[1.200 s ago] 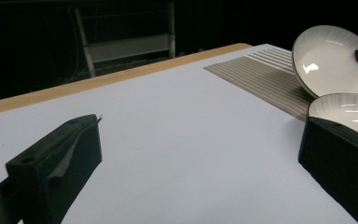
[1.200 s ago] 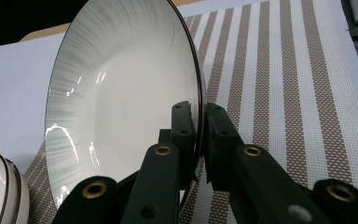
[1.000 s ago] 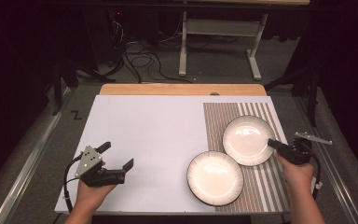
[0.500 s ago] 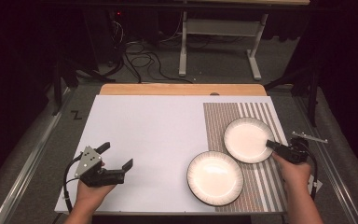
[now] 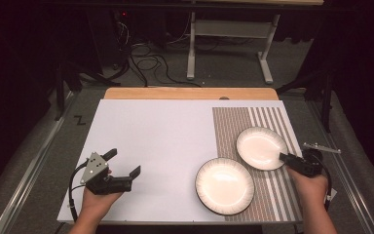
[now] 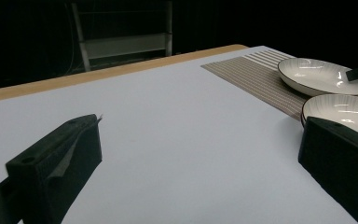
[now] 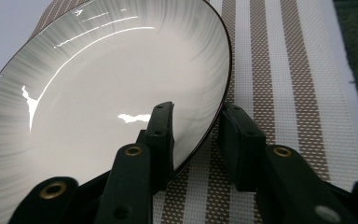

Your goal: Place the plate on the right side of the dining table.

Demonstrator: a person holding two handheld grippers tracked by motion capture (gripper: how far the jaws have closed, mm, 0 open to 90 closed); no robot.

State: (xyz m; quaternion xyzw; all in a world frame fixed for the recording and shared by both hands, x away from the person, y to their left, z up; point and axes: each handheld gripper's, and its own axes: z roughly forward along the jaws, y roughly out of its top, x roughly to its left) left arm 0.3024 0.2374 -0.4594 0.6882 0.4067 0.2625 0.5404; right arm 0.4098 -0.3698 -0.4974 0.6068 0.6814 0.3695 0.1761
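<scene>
Two white plates with dark rims lie on a striped placemat (image 5: 231, 126) at the table's right. My right gripper (image 5: 283, 157) (image 7: 198, 109) sits at the near right rim of the far plate (image 5: 260, 146) (image 7: 112, 74). Its jaws have just been opening; one stands over the plate's inside and the other outside, and neither pad presses on the rim between them. The near plate (image 5: 224, 186) (image 6: 345, 107) rests just left of and below the far one. My left gripper (image 5: 123, 162) (image 6: 200, 123) is held open above the white table (image 5: 165, 136) at the front left, with nothing between its jaws.
A wooden strip (image 5: 190, 93) runs along the table's far edge. Beyond it are a metal stand (image 5: 224, 39) and cables on the floor. A small metal bracket (image 5: 321, 147) lies off the table's right edge.
The right gripper's jaws have parted around the far plate's rim, and the plate has settled a little lower on the mat. The left gripper has not moved.
</scene>
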